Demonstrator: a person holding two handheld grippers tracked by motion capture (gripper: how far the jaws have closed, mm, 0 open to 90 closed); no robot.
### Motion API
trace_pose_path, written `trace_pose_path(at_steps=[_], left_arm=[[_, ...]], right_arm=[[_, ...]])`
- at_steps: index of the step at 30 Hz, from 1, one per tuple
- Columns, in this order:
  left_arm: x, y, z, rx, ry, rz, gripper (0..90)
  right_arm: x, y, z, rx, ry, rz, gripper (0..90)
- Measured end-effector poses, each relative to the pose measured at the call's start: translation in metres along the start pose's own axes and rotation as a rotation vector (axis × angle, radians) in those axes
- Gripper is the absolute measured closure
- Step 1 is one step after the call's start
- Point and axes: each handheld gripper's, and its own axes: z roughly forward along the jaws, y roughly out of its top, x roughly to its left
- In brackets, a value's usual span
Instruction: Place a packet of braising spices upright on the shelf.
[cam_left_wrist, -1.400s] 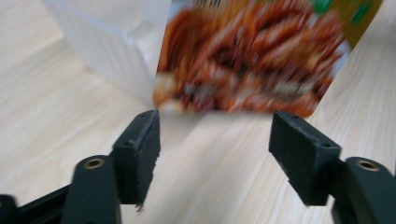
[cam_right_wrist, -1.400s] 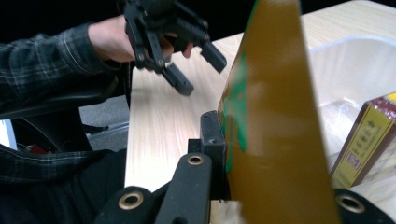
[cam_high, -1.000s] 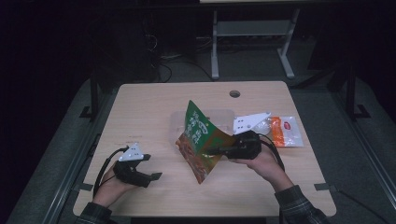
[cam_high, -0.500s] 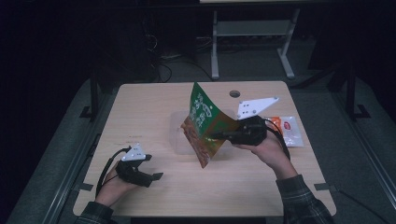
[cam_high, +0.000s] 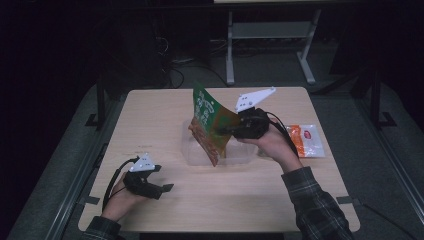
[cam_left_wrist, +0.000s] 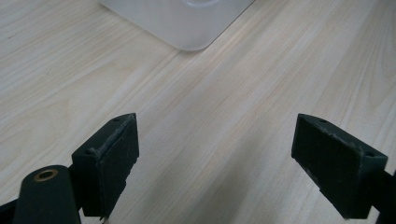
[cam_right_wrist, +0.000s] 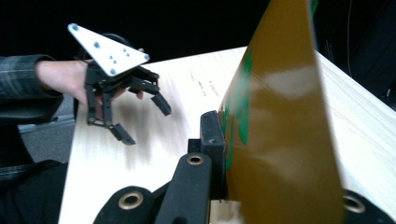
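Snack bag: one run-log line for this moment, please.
right gripper: shut on snack bag, lifted above clear container | left gripper: open, idle on table

Pale wood tabletop (cam_high: 165, 117): clear plastic container (cam_high: 192, 150) at centre, orange-and-white packet (cam_high: 307, 140) near right edge.

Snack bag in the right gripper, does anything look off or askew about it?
Nothing damaged or spilled. The snack bag hangs tilted, pinched by the right gripper above the clear container; that looks like ordinary carrying.
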Motion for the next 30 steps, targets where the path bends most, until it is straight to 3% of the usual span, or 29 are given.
trace_pose_path(at_steps=[6,10,22,30], left_arm=[[0.001,0.000,0.000,0.011,0.000,0.025,14.7],[0.001,0.000,0.001,0.004,-0.003,0.016,14.6],[0.003,-0.001,0.003,0.021,-0.020,0.016,14.6],[0.003,-0.001,0.004,0.021,-0.019,0.009,14.8]], right_arm=[[-0.011,0.009,0.010,0.036,-0.029,-0.005,89.6],[-0.016,0.011,0.015,0.049,-0.045,-0.010,89.5],[-0.027,0.005,0.031,0.097,-0.080,-0.006,89.5],[-0.029,0.002,0.041,0.130,-0.073,-0.001,89.4]])
